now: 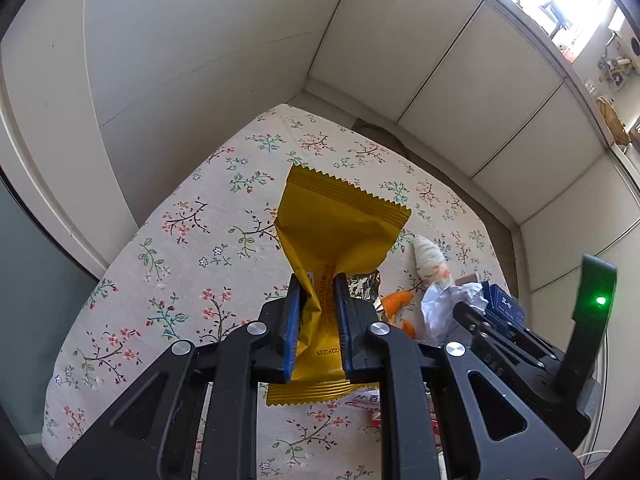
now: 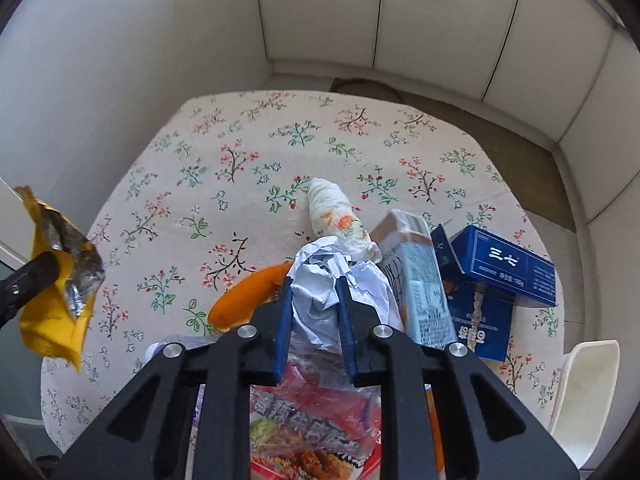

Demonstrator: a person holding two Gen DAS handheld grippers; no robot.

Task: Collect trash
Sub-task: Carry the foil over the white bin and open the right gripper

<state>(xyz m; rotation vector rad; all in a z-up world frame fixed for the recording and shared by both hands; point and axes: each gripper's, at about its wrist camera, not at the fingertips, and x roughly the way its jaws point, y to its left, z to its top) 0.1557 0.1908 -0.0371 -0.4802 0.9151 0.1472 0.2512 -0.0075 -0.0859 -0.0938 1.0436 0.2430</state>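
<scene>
A: What's on the far left?

B: The left tongs (image 1: 318,280) are clamped on a yellow snack wrapper (image 1: 340,220), pinching it at its waist so it hangs clear above the bench (image 1: 200,240). From the right wrist view the same wrapper (image 2: 48,320) shows a silver lining where it is torn open.

A: And the rest of the trash?

B: It sits in a heap on the floral cloth, toward the right of the bench. First comes an orange peel (image 2: 244,300), then a crumpled white paper ball (image 2: 324,280), and the right tongs (image 2: 314,284) are closed on that paper, blue pads pressing both sides. Just behind it lies a twisted white tissue (image 2: 336,212) with an orange print.

A: Any boxes or cartons?

B: Three, right of the paper. A pale blue carton (image 2: 420,288) lies on its side, touching the paper ball. Beside it is a dark blue box (image 2: 476,320) with its top flap open, and I cannot tell what is inside. A second blue box (image 2: 508,264) rests across it. Under the right tongs is a red noodle packet (image 2: 320,420) in clear film.
</scene>
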